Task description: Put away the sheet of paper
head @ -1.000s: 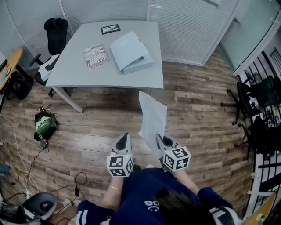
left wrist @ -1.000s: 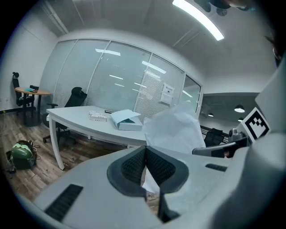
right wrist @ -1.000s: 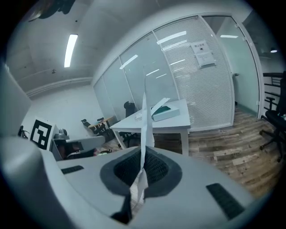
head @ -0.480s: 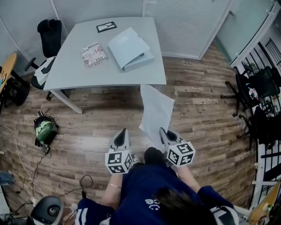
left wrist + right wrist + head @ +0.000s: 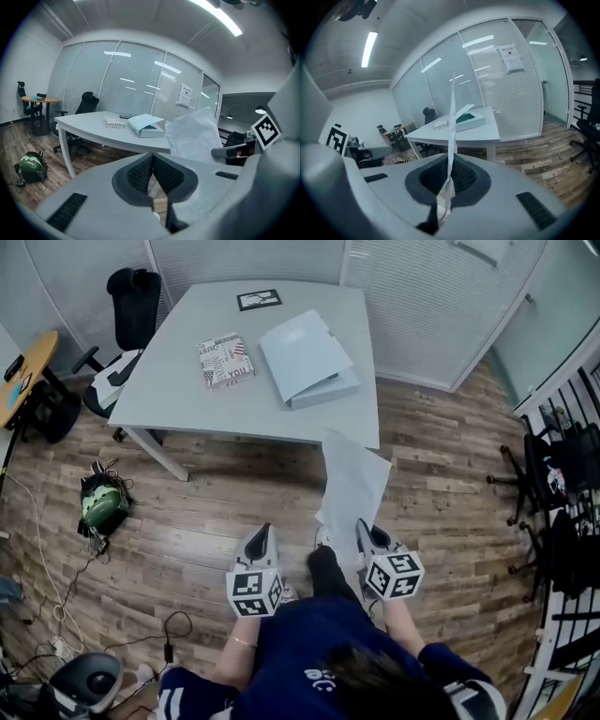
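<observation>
A white sheet of paper (image 5: 352,488) stands up from my right gripper (image 5: 365,532), which is shut on its lower edge. In the right gripper view the sheet of paper (image 5: 451,136) shows edge-on, pinched between the jaws. My left gripper (image 5: 262,538) is shut with nothing in it, level with the right one, a little to its left. From the left gripper view the paper (image 5: 194,138) hangs at the right. A pale blue binder (image 5: 307,359) lies on the grey table (image 5: 178,399) ahead, its far side just beyond the paper's top.
A book (image 5: 225,360) and a framed card (image 5: 259,300) also lie on the table. A black office chair (image 5: 127,324) stands at the table's left. A green bag (image 5: 100,505) and cables lie on the wooden floor at left. Black chairs (image 5: 562,474) crowd the right side.
Both grippers, with the paper in the right one, have come closer to the table; the paper's top now overlaps the table's near edge.
</observation>
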Tool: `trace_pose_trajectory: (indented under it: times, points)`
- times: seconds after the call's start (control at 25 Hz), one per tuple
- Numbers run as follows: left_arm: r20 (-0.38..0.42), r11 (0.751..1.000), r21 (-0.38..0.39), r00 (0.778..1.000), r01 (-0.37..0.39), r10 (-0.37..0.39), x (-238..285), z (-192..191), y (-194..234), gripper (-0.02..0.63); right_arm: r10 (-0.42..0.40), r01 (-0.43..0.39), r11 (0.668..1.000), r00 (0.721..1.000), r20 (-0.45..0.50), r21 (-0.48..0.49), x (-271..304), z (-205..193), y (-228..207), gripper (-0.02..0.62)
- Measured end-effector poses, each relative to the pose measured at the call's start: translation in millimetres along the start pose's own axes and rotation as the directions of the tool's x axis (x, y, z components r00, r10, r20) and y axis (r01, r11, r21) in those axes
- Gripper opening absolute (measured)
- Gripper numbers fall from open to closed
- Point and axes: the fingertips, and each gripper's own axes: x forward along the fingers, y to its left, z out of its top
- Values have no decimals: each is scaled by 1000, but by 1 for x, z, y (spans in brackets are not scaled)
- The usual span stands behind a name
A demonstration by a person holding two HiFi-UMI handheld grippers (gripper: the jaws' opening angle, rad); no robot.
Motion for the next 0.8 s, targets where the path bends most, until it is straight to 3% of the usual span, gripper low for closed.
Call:
trace_pose_trajectory:
  times: [0.4, 0.8]
  points:
    - [9, 998, 52, 999, -43, 42, 90, 49, 1, 5, 85, -85, 994, 996, -5, -69, 77, 58, -39, 8]
    - [21, 995, 74, 997, -72, 71, 175, 88, -13, 5, 164, -159, 984, 985, 56, -86, 120, 125, -89, 8]
